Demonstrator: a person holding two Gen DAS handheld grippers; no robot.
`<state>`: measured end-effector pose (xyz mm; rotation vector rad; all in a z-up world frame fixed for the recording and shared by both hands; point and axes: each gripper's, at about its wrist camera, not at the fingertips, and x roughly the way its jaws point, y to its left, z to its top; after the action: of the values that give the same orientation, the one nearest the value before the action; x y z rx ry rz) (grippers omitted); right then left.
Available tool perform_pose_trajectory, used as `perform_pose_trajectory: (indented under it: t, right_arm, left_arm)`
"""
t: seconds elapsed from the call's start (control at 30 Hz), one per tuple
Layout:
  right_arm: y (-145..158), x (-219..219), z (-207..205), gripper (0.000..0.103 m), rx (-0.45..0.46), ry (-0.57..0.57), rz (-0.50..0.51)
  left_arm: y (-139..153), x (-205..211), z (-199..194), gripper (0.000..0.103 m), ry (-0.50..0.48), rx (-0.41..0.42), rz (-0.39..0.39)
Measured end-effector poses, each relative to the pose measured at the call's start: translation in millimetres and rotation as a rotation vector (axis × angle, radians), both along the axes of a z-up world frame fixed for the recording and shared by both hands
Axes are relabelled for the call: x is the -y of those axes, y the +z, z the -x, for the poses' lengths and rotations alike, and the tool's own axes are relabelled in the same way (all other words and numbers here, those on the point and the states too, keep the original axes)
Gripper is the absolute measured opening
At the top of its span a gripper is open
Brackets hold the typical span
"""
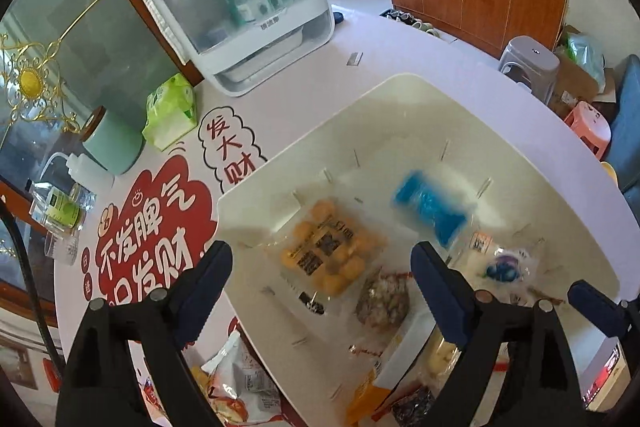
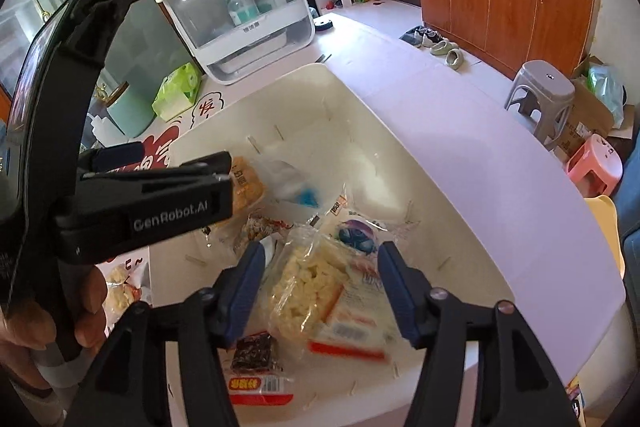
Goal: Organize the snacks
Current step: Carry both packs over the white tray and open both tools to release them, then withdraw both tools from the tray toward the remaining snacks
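both grippers hung over the white plastic bin (image 1: pixel 400 99), tilted steeply down into it, which suited dropping snacks in rather than setting them down with care. the left gripper (image 1: pixel 320 291) had its dark blue pads spread wide and empty, one pad out over the table (image 1: pixel 320 79) beside the bin's rim and the other above the bin floor; a blurred blue packet (image 1: pixel 434 207) lay loose in the bin beyond them, and i judged it had just been let go, though that was only a guess from the blur. the right gripper (image 2: pixel 322 287) also stood open, its pads either side of a clear crinkly bag of pale puffed pieces (image 2: pixel 304 287) without pressing on it, so nothing was held. the snacks sat jumbled on the smooth, glossy bin floor: a see-through pack of round orange balls (image 1: pixel 328 247), a bag of mixed brown nuts (image 1: pixel 382 301), a small pouch with a purple print (image 2: pixel 358 233), a dark square bar (image 2: pixel 254 351) and a flat red-and-white carton (image 2: pixel 348 323). all were soft film wrappers, light and slippery, likely to slide under a pinch. more packets waited outside the bin on the printed red-and-white table mat (image 1: pixel 160 227), near a green tissue pack (image 1: pixel 170 111), so the sorting looked only partly done.
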<state>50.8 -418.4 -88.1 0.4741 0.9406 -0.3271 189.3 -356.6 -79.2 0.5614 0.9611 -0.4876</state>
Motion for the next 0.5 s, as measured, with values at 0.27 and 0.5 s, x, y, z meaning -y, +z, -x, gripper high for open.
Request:
perform_pose_trajectory:
  t: [0.27, 0.5]
  right_arm:
    - [1, -7, 1, 0.06, -0.008, 0.008, -0.01]
    - [6, -17, 6, 0.06, -0.004, 0.009, -0.004]
  left_arm:
    - [1, -21, 8, 0.09, 0.035, -0.024, 0.02]
    - [14, -43, 20, 0.09, 0.042, -0.021, 0.045]
